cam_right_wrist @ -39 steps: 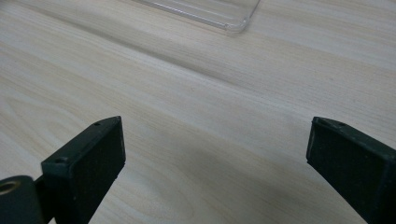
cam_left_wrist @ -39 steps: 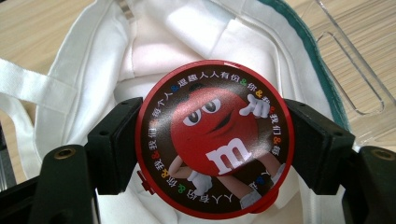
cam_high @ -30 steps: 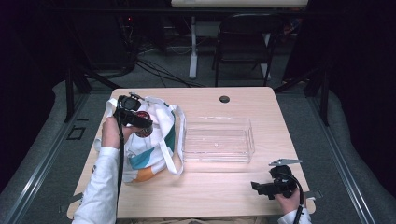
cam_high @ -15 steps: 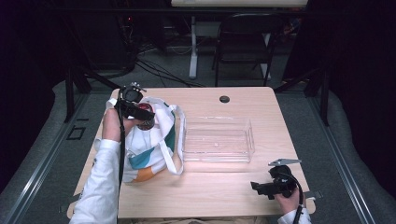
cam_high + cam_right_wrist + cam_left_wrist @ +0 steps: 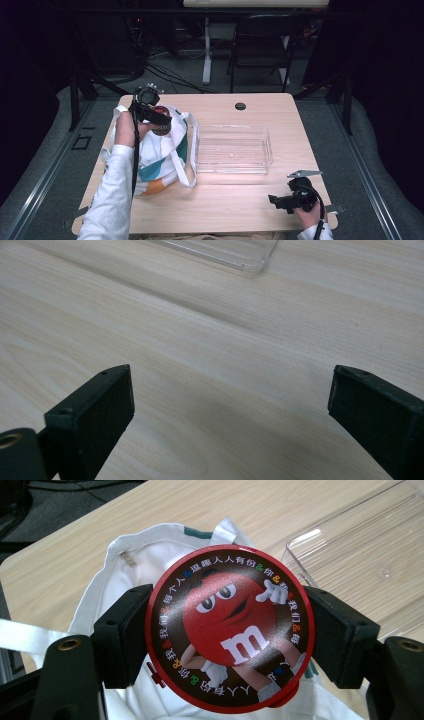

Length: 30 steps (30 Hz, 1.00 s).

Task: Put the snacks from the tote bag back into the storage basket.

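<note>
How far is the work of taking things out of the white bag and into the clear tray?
Done: the left gripper is shut on the round red candy tin and holds it above the open white tote bag. In hand: carrying the tin. Left: the clear plastic tray holds nothing yet, so the tin probably goes there. The right gripper waits open over the table.

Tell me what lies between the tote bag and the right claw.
In the high view, the clear plastic tray sits beside the tote bag; past it toward the right claw there is bare wooden table.
</note>
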Available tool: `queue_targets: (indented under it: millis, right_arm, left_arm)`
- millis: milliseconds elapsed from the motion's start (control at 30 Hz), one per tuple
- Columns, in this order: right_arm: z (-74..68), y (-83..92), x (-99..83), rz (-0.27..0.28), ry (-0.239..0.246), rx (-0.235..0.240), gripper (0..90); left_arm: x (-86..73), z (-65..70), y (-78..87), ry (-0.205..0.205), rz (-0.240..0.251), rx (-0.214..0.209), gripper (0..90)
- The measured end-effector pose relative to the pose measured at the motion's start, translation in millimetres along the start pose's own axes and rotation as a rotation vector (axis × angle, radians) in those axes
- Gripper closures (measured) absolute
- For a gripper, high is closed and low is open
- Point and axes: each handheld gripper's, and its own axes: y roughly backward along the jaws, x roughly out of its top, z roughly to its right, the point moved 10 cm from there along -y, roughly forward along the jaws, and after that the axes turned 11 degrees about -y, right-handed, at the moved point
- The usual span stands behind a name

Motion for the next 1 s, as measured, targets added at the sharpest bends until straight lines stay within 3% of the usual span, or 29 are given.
queue_targets:
  millis: [633,1000]
  right_arm:
    - [1.2,0.0,-0.1,0.003,-0.002,0.000,4.5]
    - [1.2,0.8,0.0,0.004,-0.002,0.000,4.5]
  left_arm:
    - [24.3,20.8,4.7,-0.034,0.040,-0.030,26.1]
    - [41.0,41.6,-1.6,-0.069,0.049,-0.062,26.1]
